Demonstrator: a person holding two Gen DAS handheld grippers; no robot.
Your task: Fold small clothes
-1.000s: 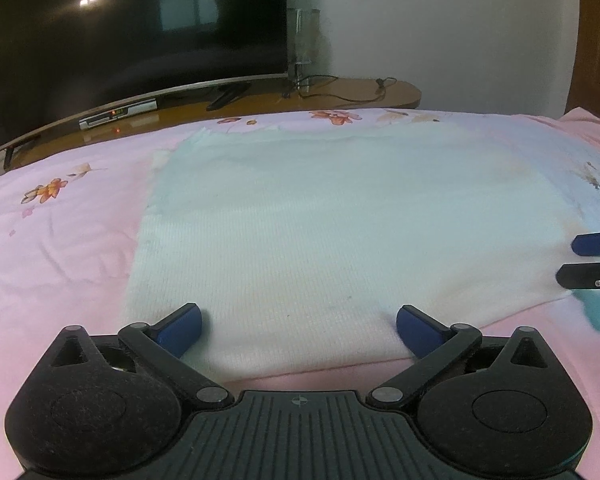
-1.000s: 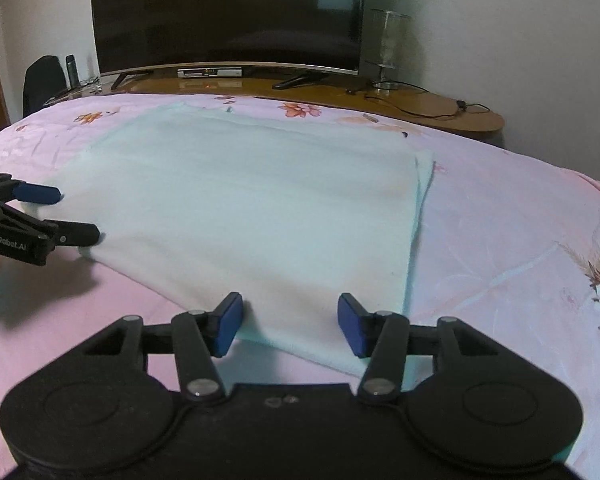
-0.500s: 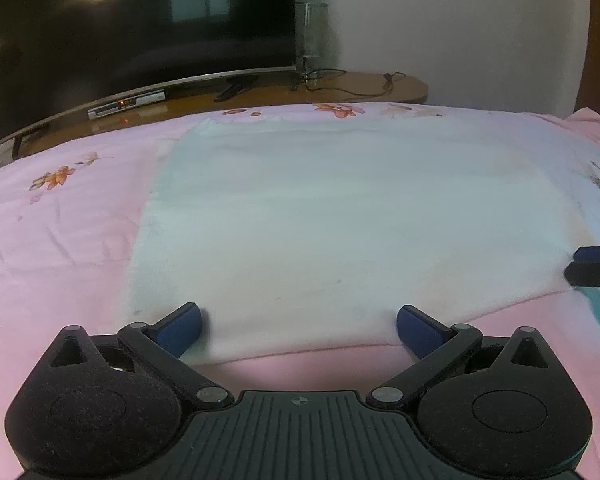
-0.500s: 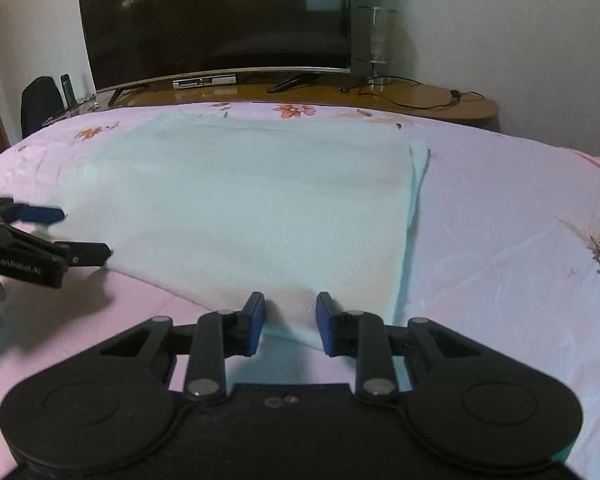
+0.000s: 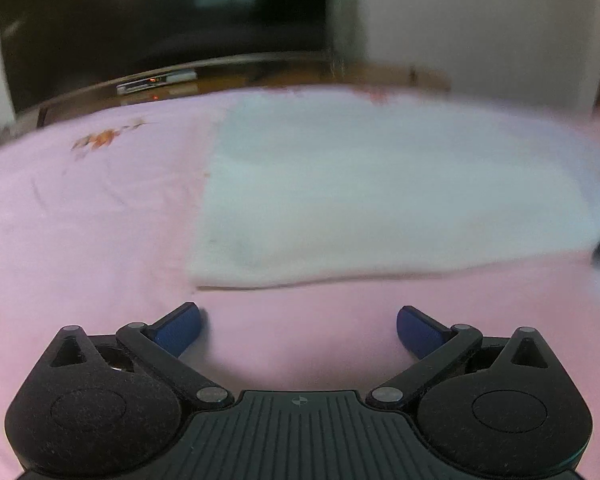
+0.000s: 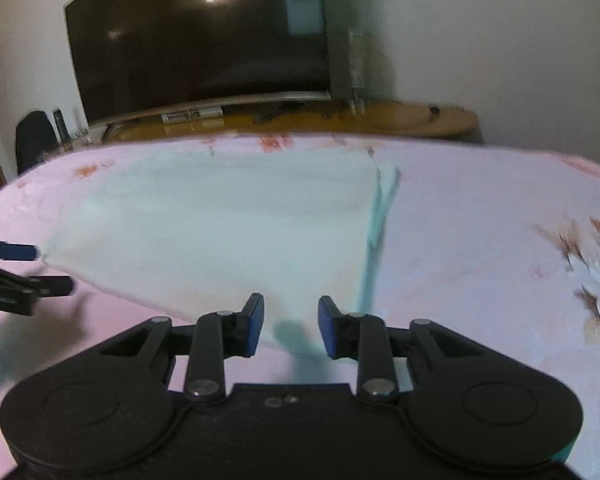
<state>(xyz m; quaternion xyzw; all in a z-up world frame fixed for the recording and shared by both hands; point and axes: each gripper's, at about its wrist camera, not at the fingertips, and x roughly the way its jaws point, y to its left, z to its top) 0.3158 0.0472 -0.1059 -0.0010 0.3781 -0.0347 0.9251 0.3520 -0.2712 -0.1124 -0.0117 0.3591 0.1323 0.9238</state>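
A pale white cloth (image 5: 380,200) lies folded flat on the pink bed; it also shows in the right wrist view (image 6: 228,232). My left gripper (image 5: 298,328) is wide open and empty, over bare sheet just short of the cloth's near edge. It also shows at the left edge of the right wrist view (image 6: 40,268), beside the cloth's left corner. My right gripper (image 6: 291,320) is partly open, its blue pads either side of the cloth's near right corner, which lies between them. Both views are blurred.
The pink flowered bedsheet (image 6: 480,260) spreads around the cloth. A large dark TV (image 6: 196,40) stands on a wooden stand (image 6: 400,120) beyond the bed's far edge, also seen from the left wrist (image 5: 160,20).
My left gripper has pulled back and to the left off the cloth's near edge. My right gripper narrowed half a second ago and has opened wider again, and has tilted up.
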